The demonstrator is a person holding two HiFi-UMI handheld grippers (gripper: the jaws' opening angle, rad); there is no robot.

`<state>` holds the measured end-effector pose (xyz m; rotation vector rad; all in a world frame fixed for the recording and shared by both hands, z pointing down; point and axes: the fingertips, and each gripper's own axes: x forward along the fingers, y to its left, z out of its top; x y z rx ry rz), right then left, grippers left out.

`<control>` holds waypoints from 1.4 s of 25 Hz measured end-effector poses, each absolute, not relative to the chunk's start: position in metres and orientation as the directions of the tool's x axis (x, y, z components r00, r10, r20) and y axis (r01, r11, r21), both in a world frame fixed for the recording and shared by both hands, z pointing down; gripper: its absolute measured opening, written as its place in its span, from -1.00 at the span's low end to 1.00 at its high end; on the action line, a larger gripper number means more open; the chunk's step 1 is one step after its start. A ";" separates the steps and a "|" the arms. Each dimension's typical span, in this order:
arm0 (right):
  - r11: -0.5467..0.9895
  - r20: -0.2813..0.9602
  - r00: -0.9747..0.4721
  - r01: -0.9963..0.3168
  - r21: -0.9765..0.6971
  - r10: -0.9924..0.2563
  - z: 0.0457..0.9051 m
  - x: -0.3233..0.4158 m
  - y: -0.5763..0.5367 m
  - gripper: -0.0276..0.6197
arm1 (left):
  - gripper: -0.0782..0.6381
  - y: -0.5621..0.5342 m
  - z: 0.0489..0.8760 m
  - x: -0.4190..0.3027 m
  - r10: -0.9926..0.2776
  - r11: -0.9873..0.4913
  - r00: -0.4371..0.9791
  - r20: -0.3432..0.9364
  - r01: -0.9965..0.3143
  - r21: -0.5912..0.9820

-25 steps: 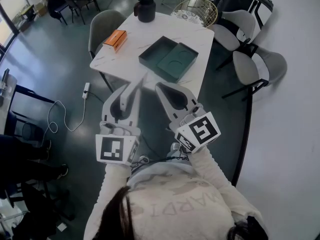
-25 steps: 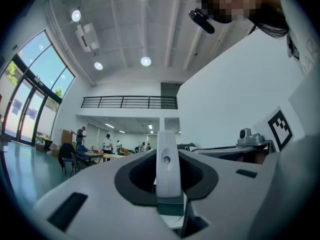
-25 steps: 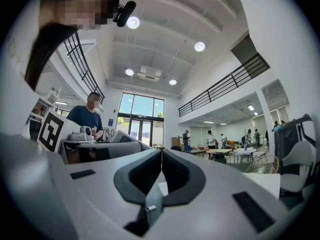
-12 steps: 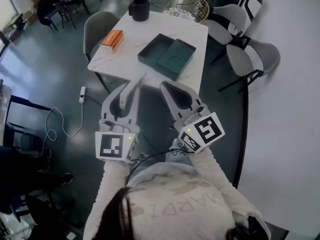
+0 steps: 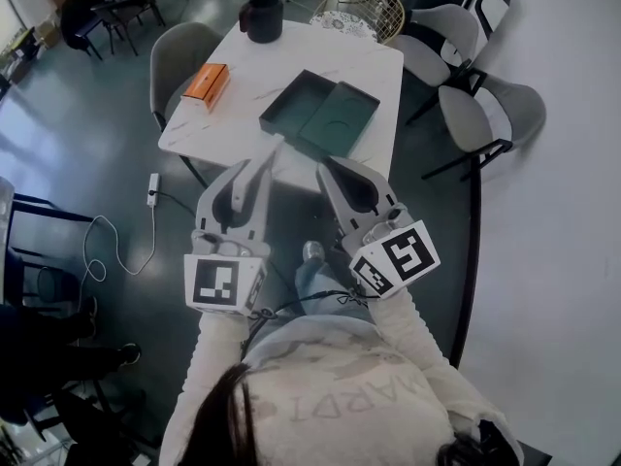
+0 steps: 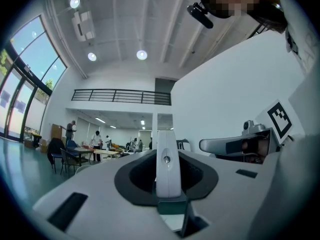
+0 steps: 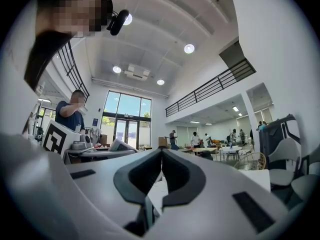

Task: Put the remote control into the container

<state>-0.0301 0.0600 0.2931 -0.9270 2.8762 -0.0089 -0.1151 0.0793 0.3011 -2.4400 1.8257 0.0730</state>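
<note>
White and slim, the remote control (image 6: pixel 167 166) stands upright between the jaws of the left tool (image 5: pixel 269 159), which are clamped on it from both sides. In the head view its end shows as a pale strip poking out past the jaw tips. The remote is held short of the near edge of the surface (image 5: pixel 247 115), not yet over it.

The right tool (image 7: pixel 161 156) is beside the left one, its jaws together at the tips with nothing between them.

On the pale marbled surface lies the dark green container (image 5: pixel 294 105). It is open, with a second green half touching it on the right. An orange box (image 5: pixel 206 83) lies near the left edge and a black jug (image 5: pixel 262 15) stands at the far end. A grey chair (image 5: pixel 179 51) is at the left side.
</note>
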 end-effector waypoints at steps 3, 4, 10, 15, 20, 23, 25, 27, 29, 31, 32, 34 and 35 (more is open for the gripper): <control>0.815 -0.128 -0.806 -0.576 -0.058 -0.579 0.293 -0.029 0.019 -0.86 | -0.54 0.044 0.305 -0.115 -0.958 -0.273 0.276 -0.080 -0.961 -0.044; 0.817 -0.135 -0.806 -0.573 -0.064 -0.576 0.292 -0.028 0.005 -0.86 | -0.54 0.032 0.305 -0.114 -0.958 -0.274 0.276 -0.076 -0.961 -0.042; 0.837 -0.163 -0.822 -0.542 -0.074 -0.546 0.285 -0.025 -0.076 -0.86 | -0.54 -0.045 0.314 -0.110 -0.962 -0.266 0.267 -0.056 -0.964 -0.010; 0.860 -0.158 -0.845 -0.504 -0.085 -0.511 0.290 -0.020 -0.127 -0.86 | -0.54 -0.101 0.328 -0.105 -0.971 -0.239 0.239 -0.023 -0.971 -0.012; 0.873 -0.156 -0.859 -0.478 -0.102 -0.488 0.295 -0.013 -0.163 -0.86 | -0.54 -0.142 0.343 -0.098 -0.976 -0.217 0.216 0.026 -0.976 -0.031; 0.875 -0.150 -0.862 -0.471 -0.113 -0.484 0.299 -0.012 -0.180 -0.86 | -0.54 -0.160 0.352 -0.095 -0.975 -0.219 0.217 0.056 -0.975 -0.039; 0.876 -0.143 -0.865 -0.467 -0.119 -0.480 0.302 -0.012 -0.186 -0.86 | -0.54 -0.170 0.362 -0.095 -0.972 -0.223 0.219 0.082 -0.974 -0.035; 0.877 -0.137 -0.867 -0.465 -0.123 -0.479 0.305 -0.012 -0.191 -0.86 | -0.54 -0.179 0.372 -0.096 -0.969 -0.227 0.223 0.107 -0.973 -0.028; 0.875 -0.132 -0.867 -0.466 -0.128 -0.481 0.307 -0.013 -0.193 -0.86 | -0.54 -0.188 0.382 -0.098 -0.964 -0.234 0.229 0.131 -0.972 -0.021; 0.872 -0.128 -0.864 -0.471 -0.135 -0.487 0.309 -0.013 -0.194 -0.86 | -0.54 -0.196 0.392 -0.101 -0.958 -0.240 0.235 0.162 -0.971 -0.009; 0.869 -0.127 -0.862 -0.475 -0.137 -0.491 0.310 -0.013 -0.195 -0.86 | -0.54 -0.199 0.398 -0.102 -0.955 -0.242 0.238 0.176 -0.970 -0.002; 0.865 -0.124 -0.858 -0.483 -0.139 -0.499 0.311 -0.013 -0.197 -0.86 | -0.54 -0.205 0.407 -0.105 -0.949 -0.247 0.244 0.201 -0.969 0.009; 0.862 -0.123 -0.855 -0.488 -0.140 -0.504 0.311 -0.013 -0.198 -0.86 | -0.54 -0.208 0.412 -0.106 -0.945 -0.251 0.247 0.213 -0.968 0.010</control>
